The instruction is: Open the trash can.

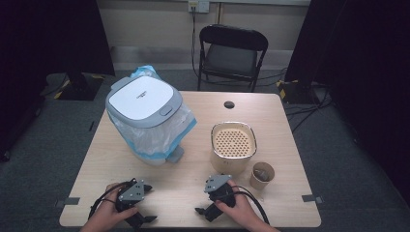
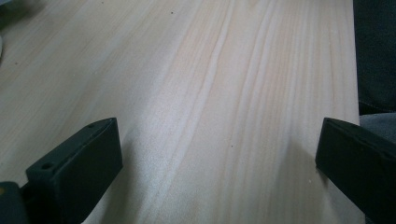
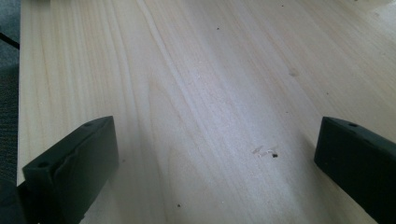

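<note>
A person's hands hold both grippers low over the wooden table (image 1: 193, 159) near its front edge. My left gripper (image 1: 149, 203) sits at the front left and faces right along the edge. Its black jaws stand wide apart, and between them my left gripper (image 2: 219, 154) has bare wood. At the front centre, my right gripper (image 1: 202, 199) faces left toward the other one. The view from my right gripper (image 3: 217, 154) likewise has spread jaws with bare table between them. Neither holds anything.
A grey bin with a white lid (image 1: 143, 100) and a loose plastic liner stands at the back left. A beige perforated basket (image 1: 233, 145) sits right of centre, with a paper cup (image 1: 262, 175) beside it. A black folding chair (image 1: 232, 53) stands behind the table.
</note>
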